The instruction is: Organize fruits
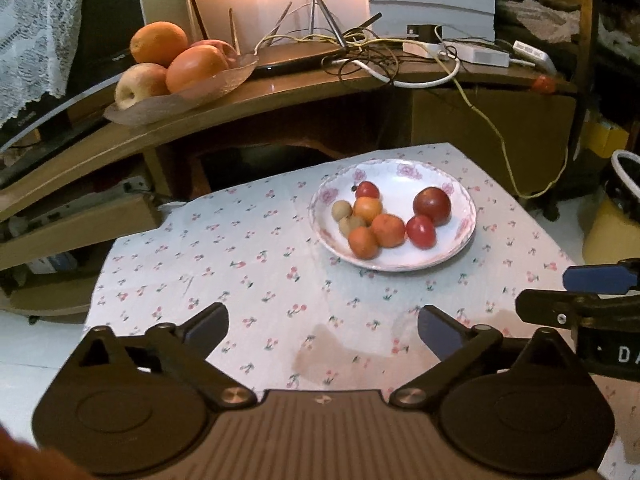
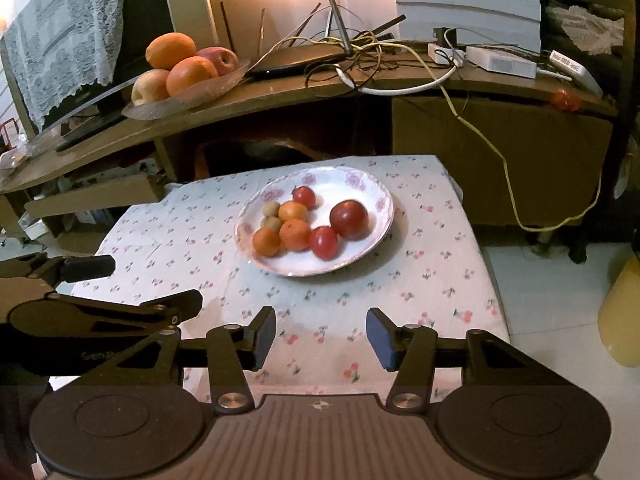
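Observation:
A white flowered plate (image 1: 460,200) (image 2: 372,188) stands on the small table with the cherry-print cloth (image 1: 248,264) (image 2: 432,280). It holds several small fruits: a dark red plum (image 1: 432,205) (image 2: 349,219), red tomatoes (image 1: 421,232) (image 2: 324,242), small oranges (image 1: 387,230) (image 2: 295,234) and brownish longans (image 1: 342,210) (image 2: 270,209). My left gripper (image 1: 323,330) is open and empty over the near cloth. My right gripper (image 2: 321,338) is open and empty beside it, to its right. Each shows at the edge of the other's view.
A glass dish (image 1: 224,84) (image 2: 224,80) with large oranges (image 1: 159,43) (image 2: 171,50) and apples (image 1: 140,85) sits on the wooden desk (image 1: 304,88) behind the table. Tangled cables and a router (image 1: 360,48) lie on the desk. A yellow container (image 2: 622,312) stands on the floor at the right.

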Demonstrator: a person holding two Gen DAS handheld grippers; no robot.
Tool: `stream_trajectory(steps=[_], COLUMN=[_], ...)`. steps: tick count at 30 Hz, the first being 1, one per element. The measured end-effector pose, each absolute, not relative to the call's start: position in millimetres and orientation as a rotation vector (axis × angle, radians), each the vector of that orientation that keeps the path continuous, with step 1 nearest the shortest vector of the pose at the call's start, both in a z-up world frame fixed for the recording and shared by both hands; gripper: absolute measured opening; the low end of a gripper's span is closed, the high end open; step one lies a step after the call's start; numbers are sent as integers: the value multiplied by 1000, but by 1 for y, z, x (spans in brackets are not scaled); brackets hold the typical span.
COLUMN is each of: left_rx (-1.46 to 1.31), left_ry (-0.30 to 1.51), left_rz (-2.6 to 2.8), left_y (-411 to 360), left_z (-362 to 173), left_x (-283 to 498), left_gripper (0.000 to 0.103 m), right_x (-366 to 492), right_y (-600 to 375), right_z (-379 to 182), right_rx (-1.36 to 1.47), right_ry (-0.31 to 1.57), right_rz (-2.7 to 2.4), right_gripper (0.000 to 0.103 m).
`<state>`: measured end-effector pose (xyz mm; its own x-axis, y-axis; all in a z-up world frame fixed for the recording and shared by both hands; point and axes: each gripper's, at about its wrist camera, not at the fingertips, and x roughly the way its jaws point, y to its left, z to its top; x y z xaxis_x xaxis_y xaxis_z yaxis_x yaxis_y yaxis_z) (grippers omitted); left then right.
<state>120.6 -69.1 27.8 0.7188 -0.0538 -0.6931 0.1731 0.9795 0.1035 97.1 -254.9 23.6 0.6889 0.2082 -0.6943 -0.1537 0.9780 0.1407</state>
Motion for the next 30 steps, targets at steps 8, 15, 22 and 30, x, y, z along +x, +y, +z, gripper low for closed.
stream_trajectory(steps=[8, 15, 22, 30], left_rx=[142, 151, 149, 147], left_ry=[782, 778, 788, 793], left_rz=[-133, -137, -132, -124], left_y=[-63, -64, -62, -59], left_z=[27, 29, 29, 28], left_x=[98, 81, 71, 58], left_gripper=[103, 103, 103, 103], right_x=[73, 59, 47, 35], right_y=[-250, -246, -245, -239], right_z=[23, 24, 23, 22], right_rx=[79, 75, 73, 59], right_ry=[789, 789, 792, 795], right_rz=[202, 208, 204, 213], right_gripper=[53, 53, 53, 54])
